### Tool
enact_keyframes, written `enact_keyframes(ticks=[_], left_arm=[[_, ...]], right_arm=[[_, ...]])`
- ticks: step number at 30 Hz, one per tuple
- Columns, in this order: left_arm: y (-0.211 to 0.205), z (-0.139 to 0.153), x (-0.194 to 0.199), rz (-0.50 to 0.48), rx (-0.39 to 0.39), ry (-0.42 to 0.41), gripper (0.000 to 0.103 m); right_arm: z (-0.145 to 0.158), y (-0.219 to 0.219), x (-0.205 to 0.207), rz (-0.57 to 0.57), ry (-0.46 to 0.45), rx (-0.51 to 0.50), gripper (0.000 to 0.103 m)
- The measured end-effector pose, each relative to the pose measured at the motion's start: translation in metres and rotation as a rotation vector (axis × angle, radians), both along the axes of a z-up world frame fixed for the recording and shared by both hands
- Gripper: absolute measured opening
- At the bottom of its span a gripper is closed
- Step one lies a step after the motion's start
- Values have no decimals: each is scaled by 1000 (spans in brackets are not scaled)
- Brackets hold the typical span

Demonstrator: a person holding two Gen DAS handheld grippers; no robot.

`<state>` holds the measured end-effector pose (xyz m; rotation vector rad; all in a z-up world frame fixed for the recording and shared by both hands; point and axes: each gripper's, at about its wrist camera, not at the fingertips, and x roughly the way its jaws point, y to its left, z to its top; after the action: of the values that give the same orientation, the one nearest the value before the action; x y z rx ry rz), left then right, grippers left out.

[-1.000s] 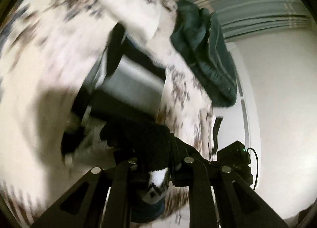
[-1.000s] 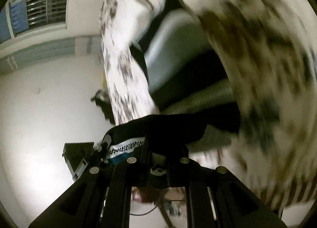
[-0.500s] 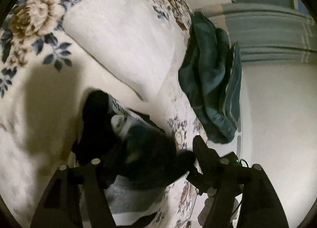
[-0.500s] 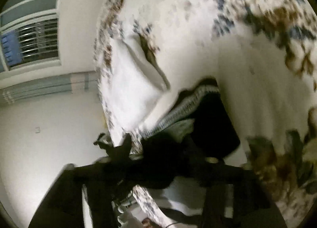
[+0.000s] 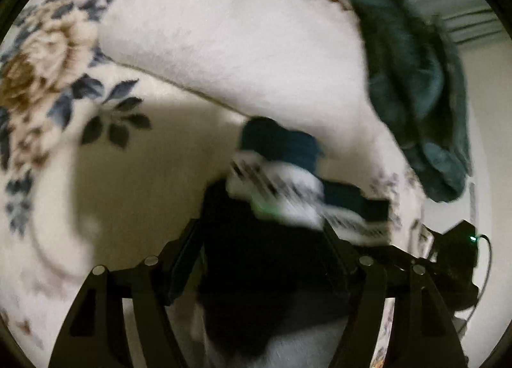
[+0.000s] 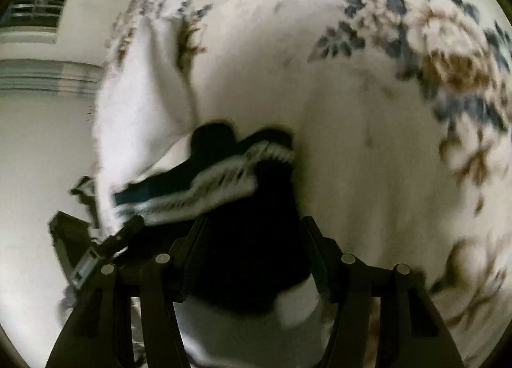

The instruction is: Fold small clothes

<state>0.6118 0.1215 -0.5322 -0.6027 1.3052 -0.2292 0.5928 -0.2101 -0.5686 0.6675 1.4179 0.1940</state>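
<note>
Left wrist, jaws wide around sock [image 5: 275, 176]

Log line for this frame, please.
stage: folding | item: dark patterned garment on floral blanket | left gripper: open | right gripper: open | image: blurred

We can't read any text, label, brand or number in either wrist view. Both frames are motion-blurred. The nearest thing to markings is the black dash pattern on the sock's [image 5: 281, 188] white band, and that's knit decoration, not lettering. The floral blanket [image 5: 64, 86] carries only a printed flower pattern. The black device [image 5: 460, 246] at the bed's edge shows a small green light but no legible marking.
</note>
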Motion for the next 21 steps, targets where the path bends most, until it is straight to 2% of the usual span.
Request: enact_keyframes(ticks=[2,5,6,7,9,10,11,14,16,19,21], left_arm=[[4,-5,3,29,-19,19,69],[14,19,-16,63,-77,-36,69],[18,31,-27,70,-99,-62,69],[23,44,-43,83,-122,-93,69],[33,61,-75,115,-161,-124,83],[38,67,-95,137,-173,-130,93],[44,69,-113,164,-181,-131,94],[51,63,-174,276,-213,-97,95],[53,54,-223,376,-224,-82,95],[40,38,-261,480,-247,-67,95],[27,16,-276,530,-313,-33,95]], right_arm=[[-9,0,15,24,38,-92,60],[-4,-6,23,67,57,-42,60],[3,-9,23,99,66,-7,62],[7,-12,22,129,74,13,75],[17,-17,20,195,80,40,88],[20,-20,18,228,83,54,90],[21,-23,18,269,94,74,90],[16,-26,20,357,130,115,103],[4,-27,28,395,149,126,103],[-21,-22,44,413,197,194,103],[-42,-13,56,431,221,235,103]])
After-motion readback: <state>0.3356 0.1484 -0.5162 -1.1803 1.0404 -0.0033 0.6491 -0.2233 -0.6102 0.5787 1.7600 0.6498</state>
